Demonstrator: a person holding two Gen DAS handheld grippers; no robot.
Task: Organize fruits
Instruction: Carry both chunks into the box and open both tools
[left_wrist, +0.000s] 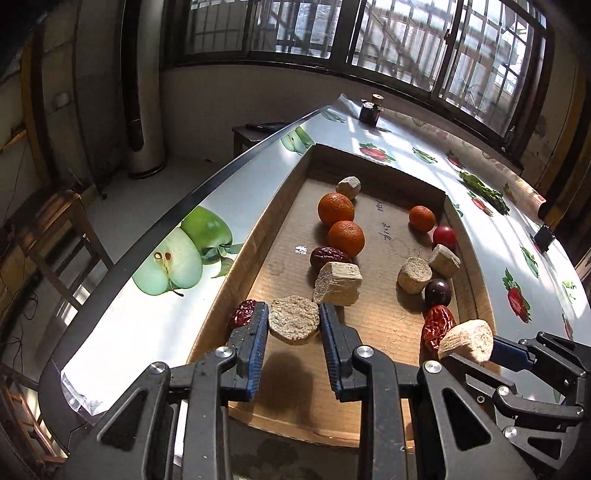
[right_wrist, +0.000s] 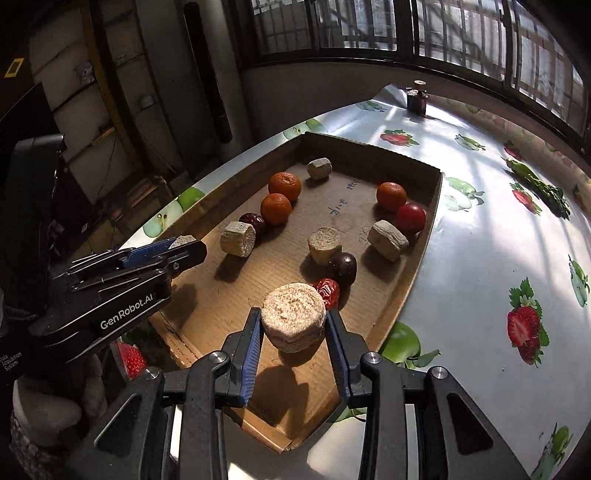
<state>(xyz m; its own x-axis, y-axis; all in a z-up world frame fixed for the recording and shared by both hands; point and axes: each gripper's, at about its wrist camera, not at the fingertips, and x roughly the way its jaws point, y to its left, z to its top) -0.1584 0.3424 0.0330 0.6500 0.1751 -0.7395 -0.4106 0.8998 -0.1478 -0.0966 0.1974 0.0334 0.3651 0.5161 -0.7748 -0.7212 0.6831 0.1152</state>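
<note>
A shallow cardboard tray (left_wrist: 280, 192) (right_wrist: 424, 251) on the table holds several fruits and beige corn-cob chunks. My left gripper (left_wrist: 293, 317) is shut on a round beige chunk (left_wrist: 294, 319) above the tray's near left part; a red date (left_wrist: 243, 312) lies just left of its finger. My right gripper (right_wrist: 293, 325) is shut on another beige chunk (right_wrist: 294, 315), also seen in the left wrist view (left_wrist: 467, 341). Behind it lie a red date (right_wrist: 328, 291) and a dark plum (right_wrist: 344, 267). Three oranges (left_wrist: 336, 208) (left_wrist: 346, 238) (left_wrist: 422, 218) and a red tomato (right_wrist: 410, 218) sit farther back.
The table (right_wrist: 480, 229) wears a glossy cloth printed with apples and strawberries. A small dark jar (right_wrist: 417, 98) stands at the far end. Green leaves (right_wrist: 546, 192) lie at the far right. The table's left edge (left_wrist: 207, 184) drops to the floor. Windows line the back wall.
</note>
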